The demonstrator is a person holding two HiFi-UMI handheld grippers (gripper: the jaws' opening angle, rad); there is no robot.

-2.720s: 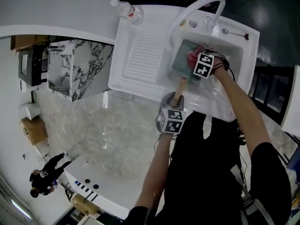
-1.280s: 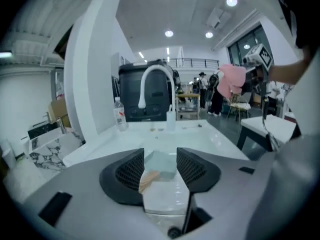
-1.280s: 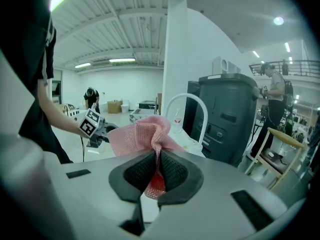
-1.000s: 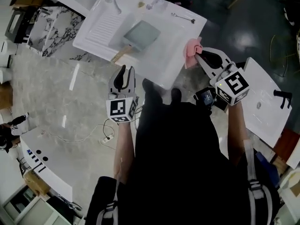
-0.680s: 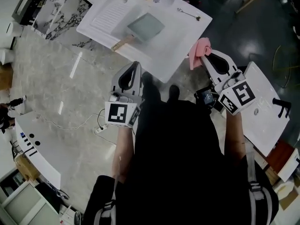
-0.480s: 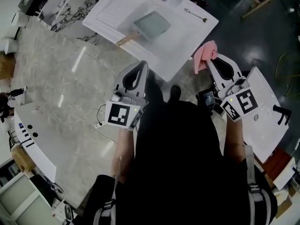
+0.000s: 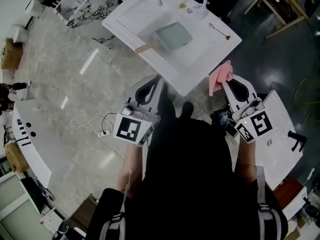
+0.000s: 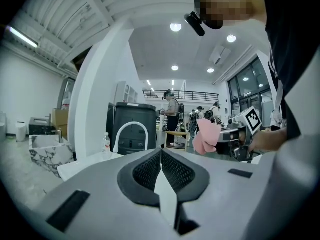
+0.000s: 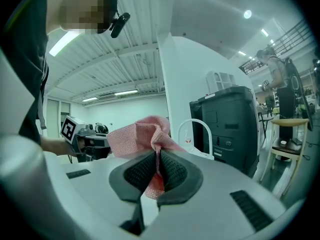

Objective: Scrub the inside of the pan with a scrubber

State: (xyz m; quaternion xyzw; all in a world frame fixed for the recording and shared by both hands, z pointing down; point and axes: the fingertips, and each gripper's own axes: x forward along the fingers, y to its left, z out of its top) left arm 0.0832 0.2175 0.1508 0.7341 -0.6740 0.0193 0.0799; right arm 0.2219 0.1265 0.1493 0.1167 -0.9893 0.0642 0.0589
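The left hand-held gripper (image 8: 161, 154) is clenched and empty. The right hand-held gripper (image 9: 159, 159) grasps the pink scrubber (image 9: 140, 131). The pan (image 7: 172, 36) lies in the middle of the sink (image 7: 206, 59).

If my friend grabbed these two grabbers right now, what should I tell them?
Left gripper: fingers shut, nothing in them.
Right gripper: fingers shut on the pink scrubber.
Pan: lies in the sink, handle toward the person's left. Neither gripper touches it; both are held back near the body.
Done: scrubber is in hand. Whether the pan is clean, I cannot tell.
Left: probably steady the handle with the left gripper and scrub inside the pan.
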